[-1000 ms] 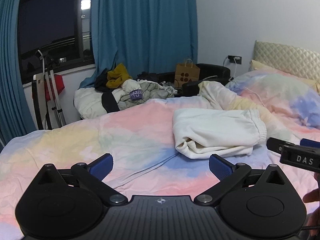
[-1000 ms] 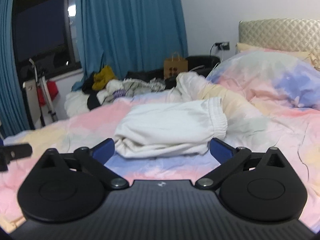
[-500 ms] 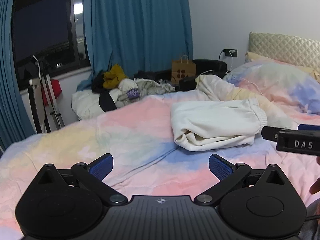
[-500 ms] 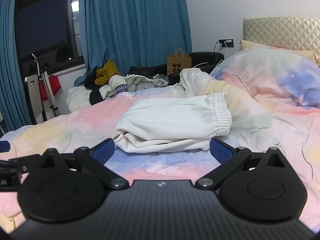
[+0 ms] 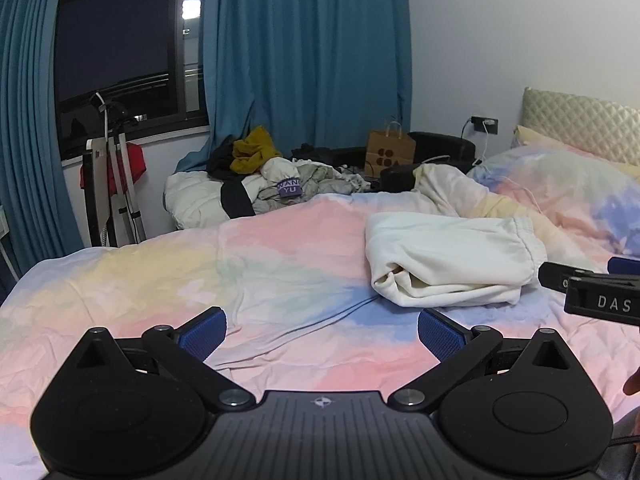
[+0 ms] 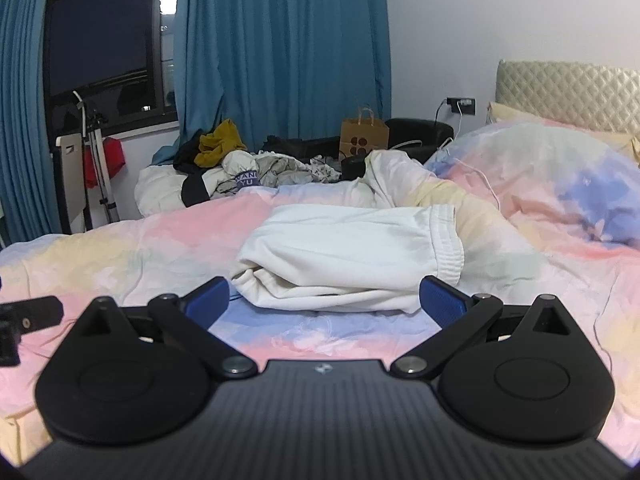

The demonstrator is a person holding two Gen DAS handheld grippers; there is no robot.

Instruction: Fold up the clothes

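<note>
Left gripper: fingers spread wide, holding nothing, above the pastel duvet. Right gripper: fingers spread wide, holding nothing, just short of the folded white garment. The garment lies folded on the bed, elastic hem toward the headboard. Beyond the bed: a heap of unfolded clothes, a paper bag, blue curtains

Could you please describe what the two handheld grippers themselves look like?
Both the left gripper and the right gripper are matte black, with ribbed bodies, two round hubs, silver pivot screws and blue textured fingertip pads. The right one's side, visible in the left view, reads "DAS" in white.
</note>
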